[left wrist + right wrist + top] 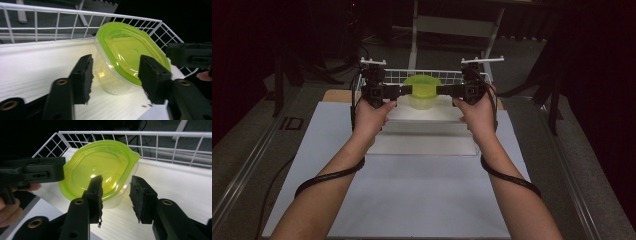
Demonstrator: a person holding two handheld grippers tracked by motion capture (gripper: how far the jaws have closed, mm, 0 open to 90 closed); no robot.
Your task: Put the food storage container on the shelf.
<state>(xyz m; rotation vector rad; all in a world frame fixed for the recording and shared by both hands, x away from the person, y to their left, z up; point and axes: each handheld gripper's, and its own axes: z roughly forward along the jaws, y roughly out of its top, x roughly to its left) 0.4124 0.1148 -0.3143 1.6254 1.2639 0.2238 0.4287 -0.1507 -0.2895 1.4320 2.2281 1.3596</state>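
The clear plastic container with its lime-green lid sits on a white board inside a white wire basket; every place below is given from this container.

The left gripper comes at the container from its left side. In the left gripper view its two black fingers stand apart, one on each side of the container's near corner, with a gap visible between the left pad and the clear wall. Whether the other pad touches the lid rim cannot be told.

The right gripper comes at the container from its right side. In the right gripper view the jaws are also parted; one pad overlaps the lid's edge, the other stands free of the container, over the white board. Nothing is clamped.

The high view shows both hands level with each other, the container between the two grippers. The gripper views add the foam faces of the pads, and each shows the opposite gripper beyond the container's far side.
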